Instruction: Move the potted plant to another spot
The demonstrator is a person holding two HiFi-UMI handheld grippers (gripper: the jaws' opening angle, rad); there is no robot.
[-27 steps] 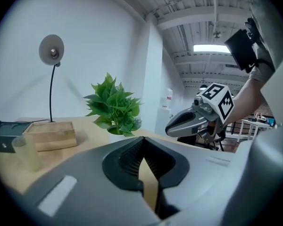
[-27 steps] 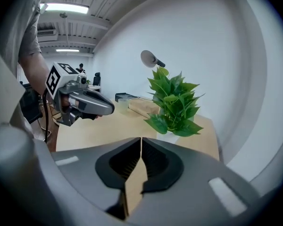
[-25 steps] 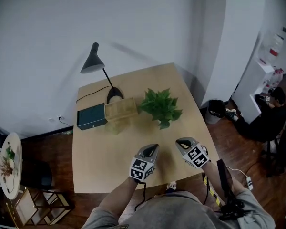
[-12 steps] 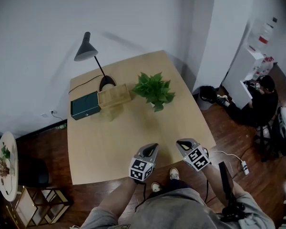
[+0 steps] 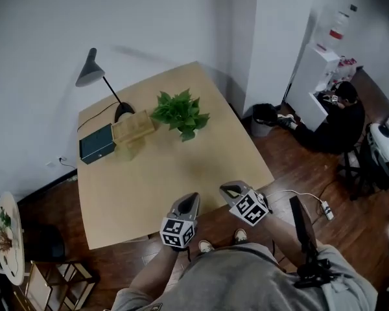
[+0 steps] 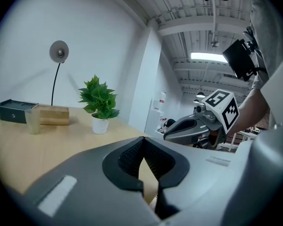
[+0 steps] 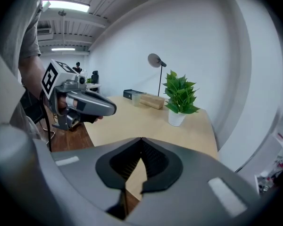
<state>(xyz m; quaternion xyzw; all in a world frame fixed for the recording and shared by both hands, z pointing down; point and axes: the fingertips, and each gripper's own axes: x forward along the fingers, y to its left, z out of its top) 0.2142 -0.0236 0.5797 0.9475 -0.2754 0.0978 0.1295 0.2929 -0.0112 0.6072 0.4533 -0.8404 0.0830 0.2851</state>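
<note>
A small potted plant (image 5: 180, 113) with green leaves in a white pot stands on the far half of the wooden table (image 5: 181, 173). It also shows in the left gripper view as the plant (image 6: 99, 105) and in the right gripper view as the plant (image 7: 179, 98). My left gripper (image 5: 192, 198) is shut and empty, hovering at the table's near edge. My right gripper (image 5: 229, 188) is likewise shut and empty, off the near right corner. Both are far from the plant.
A black desk lamp (image 5: 94, 76), a dark green box (image 5: 96, 143), a wooden box (image 5: 133, 126) and a pale cup (image 5: 127, 151) sit at the table's far left. A seated person (image 5: 334, 118) and white shelf (image 5: 311, 83) are at right. A round side table (image 5: 5, 238) stands at left.
Both grippers have drawn back from the table toward its near edge, staying shut. The table and plant appear smaller and farther away than a second ago.
</note>
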